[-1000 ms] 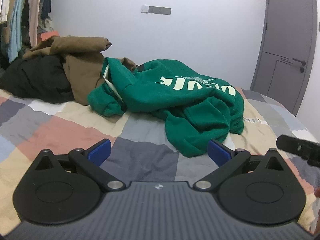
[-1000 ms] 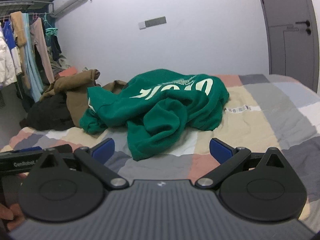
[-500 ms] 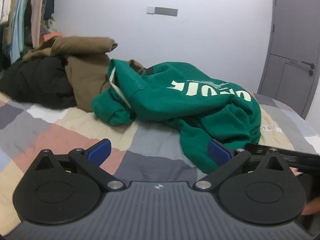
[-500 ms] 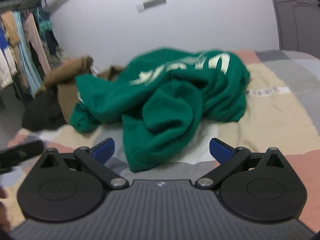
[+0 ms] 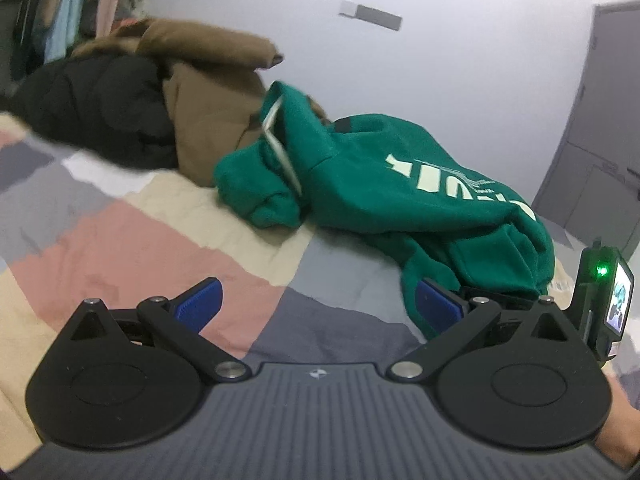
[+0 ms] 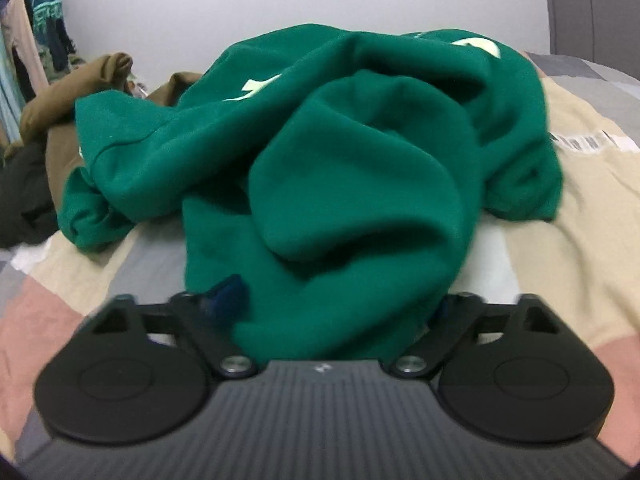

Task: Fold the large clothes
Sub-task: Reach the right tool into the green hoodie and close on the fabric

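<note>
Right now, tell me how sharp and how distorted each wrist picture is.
Left wrist view: motion-smeared at the brown and black clothes pile, green hoodie fairly legible; fisheye bends the door. Right wrist view: soft all over, green hoodie bulging large between the closing right gripper, whose fingers blur.

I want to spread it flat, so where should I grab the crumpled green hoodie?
Grip the green fleece hoodie at its near hanging fold, coming from the front edge of the patchwork bedspread: that lobe lies loose, already between the closing right gripper jaws.
</note>
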A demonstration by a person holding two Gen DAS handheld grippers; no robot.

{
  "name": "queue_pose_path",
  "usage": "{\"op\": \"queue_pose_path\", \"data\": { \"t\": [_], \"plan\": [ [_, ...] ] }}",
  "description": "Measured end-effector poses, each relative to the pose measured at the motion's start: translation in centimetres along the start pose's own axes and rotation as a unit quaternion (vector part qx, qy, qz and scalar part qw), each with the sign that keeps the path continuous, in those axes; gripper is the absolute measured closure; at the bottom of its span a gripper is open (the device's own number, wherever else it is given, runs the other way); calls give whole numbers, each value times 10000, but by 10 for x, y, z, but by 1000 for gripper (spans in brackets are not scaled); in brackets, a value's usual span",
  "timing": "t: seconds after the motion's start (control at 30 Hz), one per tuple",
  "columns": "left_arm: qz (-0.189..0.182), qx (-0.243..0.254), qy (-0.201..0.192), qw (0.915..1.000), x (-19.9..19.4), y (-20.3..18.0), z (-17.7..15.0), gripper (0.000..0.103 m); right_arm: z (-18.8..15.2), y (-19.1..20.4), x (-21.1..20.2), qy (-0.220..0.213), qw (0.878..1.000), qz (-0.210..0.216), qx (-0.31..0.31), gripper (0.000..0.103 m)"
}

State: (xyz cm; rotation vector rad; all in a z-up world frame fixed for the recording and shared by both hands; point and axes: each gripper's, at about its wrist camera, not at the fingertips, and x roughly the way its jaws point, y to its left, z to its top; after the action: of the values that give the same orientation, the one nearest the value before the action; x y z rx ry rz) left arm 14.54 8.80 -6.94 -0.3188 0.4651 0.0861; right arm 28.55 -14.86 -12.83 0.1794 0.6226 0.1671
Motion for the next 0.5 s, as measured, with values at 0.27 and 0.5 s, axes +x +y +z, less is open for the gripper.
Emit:
{"op": "queue_pose_path", "data": {
  "t": [0.27, 0.5],
  "plan": [
    [-141, -431, 177, 9988, 9, 15, 0, 0, 5, 18, -48, -22, 9956, 378, -858, 81],
    [-65, -268, 154, 9995, 2, 8, -2, 0, 0, 33, -142, -247, 9743, 904, -2049, 82]
  ]
}}
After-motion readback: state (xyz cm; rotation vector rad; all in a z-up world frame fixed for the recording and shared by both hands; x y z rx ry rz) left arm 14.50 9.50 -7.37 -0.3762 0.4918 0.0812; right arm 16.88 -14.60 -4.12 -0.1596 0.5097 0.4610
